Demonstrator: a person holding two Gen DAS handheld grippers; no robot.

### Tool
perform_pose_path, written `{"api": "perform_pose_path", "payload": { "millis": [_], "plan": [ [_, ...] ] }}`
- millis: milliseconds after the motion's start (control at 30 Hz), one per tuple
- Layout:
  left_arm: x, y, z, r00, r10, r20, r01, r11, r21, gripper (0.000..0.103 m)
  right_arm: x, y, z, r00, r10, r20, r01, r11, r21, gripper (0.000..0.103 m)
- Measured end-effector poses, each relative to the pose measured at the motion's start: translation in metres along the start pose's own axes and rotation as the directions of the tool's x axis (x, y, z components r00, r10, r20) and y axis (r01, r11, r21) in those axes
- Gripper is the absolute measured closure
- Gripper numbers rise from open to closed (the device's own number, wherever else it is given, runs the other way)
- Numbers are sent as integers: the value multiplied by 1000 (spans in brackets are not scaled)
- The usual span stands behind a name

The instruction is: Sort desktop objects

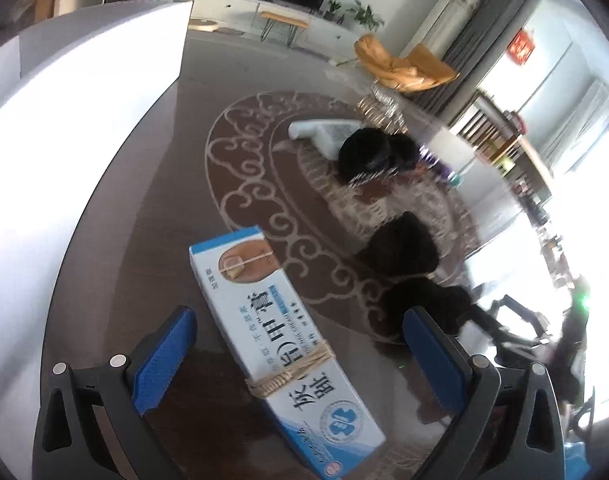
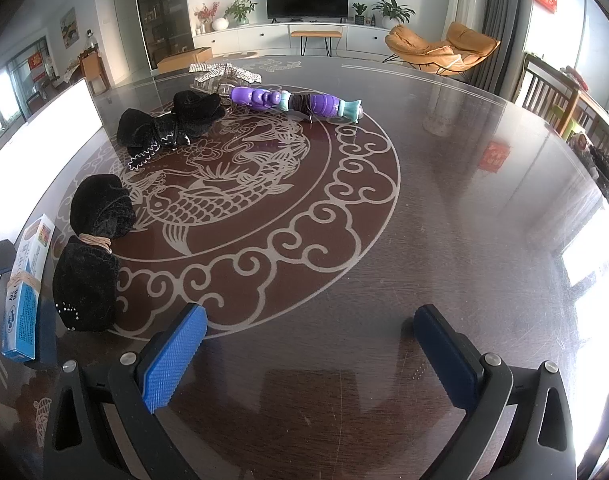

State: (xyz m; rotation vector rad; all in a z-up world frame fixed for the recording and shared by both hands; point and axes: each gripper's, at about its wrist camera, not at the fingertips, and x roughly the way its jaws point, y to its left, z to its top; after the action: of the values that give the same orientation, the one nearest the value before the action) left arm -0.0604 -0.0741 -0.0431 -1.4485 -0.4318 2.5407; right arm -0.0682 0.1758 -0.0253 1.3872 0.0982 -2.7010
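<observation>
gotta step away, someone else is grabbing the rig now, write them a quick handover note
Left gripper: open, straddling the blue-and-white box tied with twine, at the table's left edge; not closed on it.
Right gripper: open, empty, over bare table.
On the table: black velvet bundle beside the box, black bow further back, purple toy and a sparkly silver piece at the far side.
Done: nothing visibly sorted.
Left: everything, likely starting with the box.

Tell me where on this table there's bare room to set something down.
The whole right side of the table is bare, from the round fish pattern out to the rim. It is crowded on the left: the blue box, two black velvet bundles, then the purple toy farther back.
</observation>
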Motion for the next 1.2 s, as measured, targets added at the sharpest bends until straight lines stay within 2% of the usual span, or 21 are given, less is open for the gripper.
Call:
{"api": "perform_pose_path", "payload": {
  "millis": [100,200,233,267,300,333,433,533,600,700,767,800,833,900,1033,1133,1200],
  "plan": [
    [4,-15,-9,995,95,7,-95,994,56,0,0,0,0,1000,1,1,-1,1000,1,0],
    [8,-31,-24,979,201,41,-205,968,144,0,0,0,0,1000,-3,-1,3,1000,-2,0],
    [8,-34,-27,974,219,56,-225,959,172,5,1,2,1,1000,-3,-1,3,1000,-2,0],
    [6,-36,-32,968,230,100,-247,945,217,16,1,1,1,1000,-3,-1,3,1000,-3,0],
    [3,-35,-33,965,231,122,-254,939,230,40,1,1,1,1000,-2,-1,2,1000,-2,0],
    [0,-31,-32,968,217,127,-242,943,230,60,1,1,1,1000,0,0,0,1000,-1,0],
    [-12,-6,-26,989,119,90,-132,978,158,60,-6,3,-2,997,83,-11,-83,997,-2,0],
    [-25,12,-34,992,79,97,-91,987,129,60,-19,23,5,979,204,-29,-204,979,17,15],
    [-28,13,-39,992,73,103,-86,988,125,60,-25,62,18,969,243,-41,-245,967,-71,16],
    [-32,11,-46,994,55,98,-67,990,126,60,-18,119,31,965,242,-99,-257,944,-207,22],
    [-38,11,-51,994,43,102,-56,991,125,60,-7,149,33,972,193,-132,-226,925,-306,45],
    [-41,11,-54,993,39,107,-52,990,128,60,-1,155,31,974,166,-151,-209,919,-336,50],
    [-44,10,-55,993,33,113,-48,990,130,60,3,158,29,973,155,-169,-206,914,-349,64],
    [-56,6,-56,990,12,138,-32,989,144,60,-6,156,28,977,160,-143,-201,916,-348,70],
    [-98,-2,-57,975,-65,213,34,989,147,60,-42,147,31,978,196,-75,-209,925,-318,71],
    [-137,5,-50,954,-124,274,97,989,111,60,-72,152,46,968,251,-23,-247,924,-293,71],
    [-167,22,-44,938,-135,320,115,990,80,60,-91,172,58,948,318,2,-305,910,-282,71]
  ]
}}
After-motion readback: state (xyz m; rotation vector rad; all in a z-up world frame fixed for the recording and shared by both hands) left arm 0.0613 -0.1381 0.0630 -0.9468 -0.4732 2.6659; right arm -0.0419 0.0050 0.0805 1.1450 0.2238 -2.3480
